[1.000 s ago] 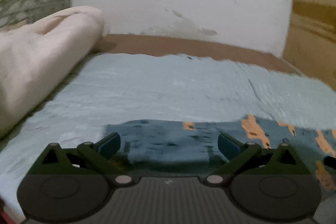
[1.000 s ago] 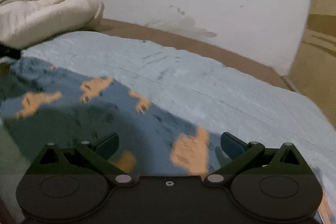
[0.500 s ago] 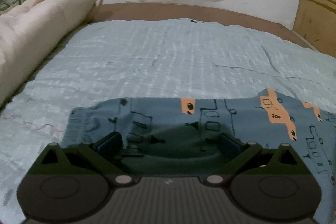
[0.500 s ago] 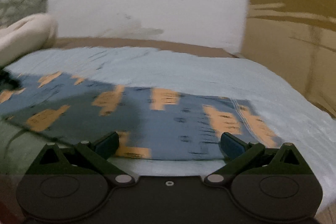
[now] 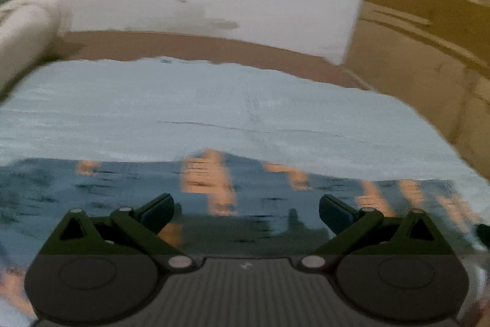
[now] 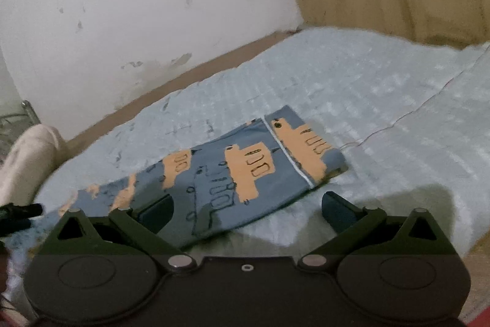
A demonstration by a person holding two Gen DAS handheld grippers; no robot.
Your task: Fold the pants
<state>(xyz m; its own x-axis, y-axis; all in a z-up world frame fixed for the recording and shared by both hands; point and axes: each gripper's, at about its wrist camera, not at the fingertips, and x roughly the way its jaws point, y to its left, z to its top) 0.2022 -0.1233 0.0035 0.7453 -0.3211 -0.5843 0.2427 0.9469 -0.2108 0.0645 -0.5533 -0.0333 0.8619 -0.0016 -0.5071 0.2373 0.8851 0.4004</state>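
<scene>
Tongs: left (image 5: 246,206) and right (image 6: 246,204) both spread wide, empty, hovering low over pants (image 6: 245,170) on bedspread (image 6: 382,88).

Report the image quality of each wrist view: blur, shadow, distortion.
Left wrist view: motion-blurred, the pants print smeared sideways. Right wrist view: sharper, the pants' print crisp, a dark shadow on the bedspread near the right gripper. Both: fisheye bending, black corners.
</scene>
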